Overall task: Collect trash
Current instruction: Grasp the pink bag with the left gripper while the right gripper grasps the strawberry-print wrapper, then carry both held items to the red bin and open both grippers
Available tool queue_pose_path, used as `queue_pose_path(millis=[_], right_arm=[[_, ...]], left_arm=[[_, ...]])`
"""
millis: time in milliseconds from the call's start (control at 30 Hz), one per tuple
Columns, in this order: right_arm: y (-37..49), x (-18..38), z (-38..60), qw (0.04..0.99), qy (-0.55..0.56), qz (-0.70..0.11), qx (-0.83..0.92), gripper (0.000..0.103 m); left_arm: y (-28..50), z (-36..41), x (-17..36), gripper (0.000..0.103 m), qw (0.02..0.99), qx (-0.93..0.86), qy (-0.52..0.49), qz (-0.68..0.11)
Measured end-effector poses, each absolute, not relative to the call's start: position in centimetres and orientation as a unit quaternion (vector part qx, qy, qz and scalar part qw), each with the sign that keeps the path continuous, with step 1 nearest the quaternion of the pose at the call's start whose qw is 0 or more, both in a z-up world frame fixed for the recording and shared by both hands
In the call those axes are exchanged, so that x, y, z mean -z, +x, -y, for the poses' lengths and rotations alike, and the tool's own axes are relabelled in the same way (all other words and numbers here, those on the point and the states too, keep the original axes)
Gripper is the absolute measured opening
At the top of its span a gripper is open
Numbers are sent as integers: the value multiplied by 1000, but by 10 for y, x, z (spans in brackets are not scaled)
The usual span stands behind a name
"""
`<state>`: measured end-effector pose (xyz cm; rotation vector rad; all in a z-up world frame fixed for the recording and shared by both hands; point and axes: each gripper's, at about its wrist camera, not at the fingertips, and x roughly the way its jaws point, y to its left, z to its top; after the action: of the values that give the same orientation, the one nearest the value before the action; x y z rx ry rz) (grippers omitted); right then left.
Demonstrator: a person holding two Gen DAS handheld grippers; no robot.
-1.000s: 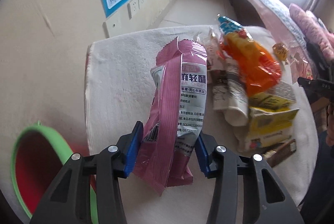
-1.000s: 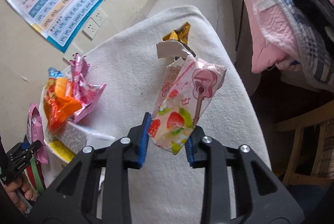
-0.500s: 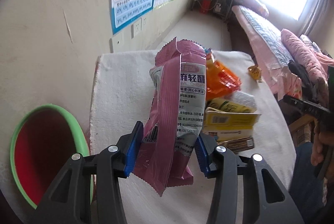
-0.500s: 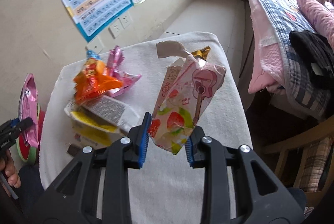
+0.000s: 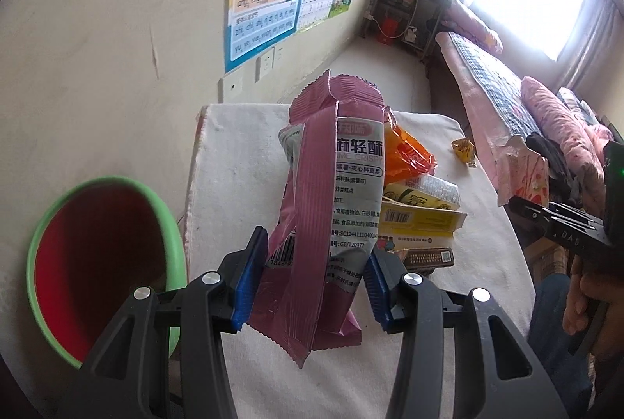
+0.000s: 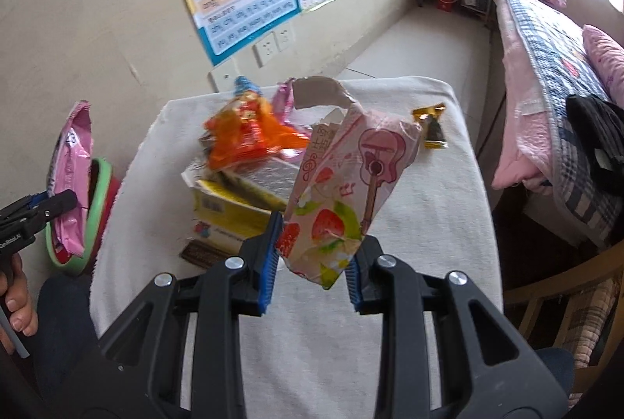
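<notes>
Left wrist view: the pink snack bag (image 5: 323,208) stands upright between the blue pads, and the left tongs (image 5: 310,282) are clamped on its lower half, its crimped top rising well above them. It hangs over the white-clothed bench (image 5: 241,161), with the green-rimmed red bin (image 5: 105,263) low to the left, beside the bench edge. Just behind the bag sits the remaining pile: an orange wrapper (image 5: 407,155) on top, a yellow carton (image 5: 421,220) under it, and a dark flat bar wrapper (image 5: 427,257) at the near edge. A small gold wrapper (image 5: 463,150) lies apart, farther across the cloth.

Over to the right wrist view: the right tongs (image 6: 312,263) pinch the bottom of a torn strawberry-print carton (image 6: 347,192), which leans up and to the right with its ripped flap open at the top. It is off the cloth, above the bench (image 6: 429,224), just right of the orange wrapper (image 6: 249,134) and yellow carton (image 6: 226,208). The gold wrapper (image 6: 431,126) rests beyond it. At far left the pink bag (image 6: 70,181) shows beside the bin (image 6: 97,200), and a hand (image 6: 17,298) grips the handle.
</notes>
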<state>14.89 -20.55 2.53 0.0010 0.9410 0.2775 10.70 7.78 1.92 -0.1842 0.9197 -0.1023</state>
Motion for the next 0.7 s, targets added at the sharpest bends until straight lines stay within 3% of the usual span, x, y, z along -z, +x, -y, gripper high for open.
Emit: queue_pose_path(millis=[700], right_arm=[[141, -50, 57, 865, -33, -422, -270, 29]], left_arm=[[64, -186, -22, 45, 889, -50, -151, -429]])
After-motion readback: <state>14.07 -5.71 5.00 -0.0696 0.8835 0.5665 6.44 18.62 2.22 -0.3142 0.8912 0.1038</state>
